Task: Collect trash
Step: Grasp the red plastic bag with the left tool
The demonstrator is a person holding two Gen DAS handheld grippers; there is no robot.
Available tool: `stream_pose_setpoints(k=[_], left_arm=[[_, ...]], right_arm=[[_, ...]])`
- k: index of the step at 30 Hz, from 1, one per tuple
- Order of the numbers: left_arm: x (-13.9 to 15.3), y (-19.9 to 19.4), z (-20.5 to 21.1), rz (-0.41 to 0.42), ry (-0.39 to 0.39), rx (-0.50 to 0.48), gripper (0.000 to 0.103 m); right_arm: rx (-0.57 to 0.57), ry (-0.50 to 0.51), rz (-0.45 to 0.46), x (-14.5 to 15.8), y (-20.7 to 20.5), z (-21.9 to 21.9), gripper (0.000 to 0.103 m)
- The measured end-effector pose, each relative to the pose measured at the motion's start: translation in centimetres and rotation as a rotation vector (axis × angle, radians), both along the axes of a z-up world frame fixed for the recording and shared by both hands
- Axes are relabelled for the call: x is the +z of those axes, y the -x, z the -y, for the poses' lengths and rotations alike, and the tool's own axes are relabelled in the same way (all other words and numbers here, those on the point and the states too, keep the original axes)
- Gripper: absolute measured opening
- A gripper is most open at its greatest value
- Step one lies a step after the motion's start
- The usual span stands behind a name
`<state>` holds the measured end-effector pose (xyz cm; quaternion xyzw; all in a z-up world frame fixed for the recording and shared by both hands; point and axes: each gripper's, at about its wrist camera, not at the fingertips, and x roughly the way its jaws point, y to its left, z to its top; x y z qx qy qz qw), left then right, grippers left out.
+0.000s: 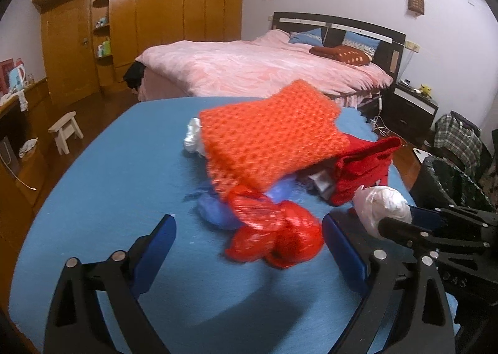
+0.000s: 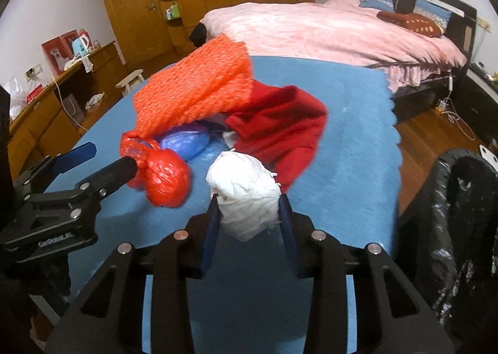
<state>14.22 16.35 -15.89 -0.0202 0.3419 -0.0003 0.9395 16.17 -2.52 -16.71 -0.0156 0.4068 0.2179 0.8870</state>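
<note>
A knotted red plastic bag [image 1: 277, 235] lies on the blue table [image 1: 109, 186], between the open fingers of my left gripper [image 1: 249, 226]; it also shows in the right wrist view [image 2: 162, 176]. My right gripper [image 2: 249, 201] is shut on a white plastic bag [image 2: 246, 195], seen too in the left wrist view [image 1: 381, 207]. A blue bag [image 2: 186, 142] and another white bag [image 1: 193, 136] lie under an orange knitted cloth [image 1: 267, 136]. A red cloth [image 2: 280, 126] lies beside it.
A bin lined with a black bag [image 2: 467, 214] stands at the table's right edge. Behind the table are a pink bed [image 1: 264, 67], a wooden wardrobe [image 1: 155, 11], a small white stool [image 1: 63, 129] and a low cabinet [image 2: 40, 111] at left.
</note>
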Motion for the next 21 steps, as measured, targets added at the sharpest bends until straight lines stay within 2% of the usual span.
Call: stream_pose_setpoints(k=[4, 12, 16, 21], left_arm=[[-0.5, -1.0, 1.1, -0.015, 0.003, -0.007, 0.092], [-2.2, -3.0, 2.0, -0.100, 0.034, -0.011, 0.081], [-3.0, -3.6, 2.3, -0.144, 0.047, -0.016, 0.068], [-2.7, -2.9, 2.2, -0.140, 0.062, -0.025, 0.055]], right_arm=[[-0.017, -0.004, -0.003, -0.1, -0.1, 0.9, 0.036], [-0.019, -0.009, -0.002, -0.3, -0.2, 1.2, 0.036], [-0.015, -0.006, -0.001, -0.4, -0.2, 1.4, 0.036], [-0.011, -0.008, 0.005, -0.1, -0.1, 1.4, 0.036]])
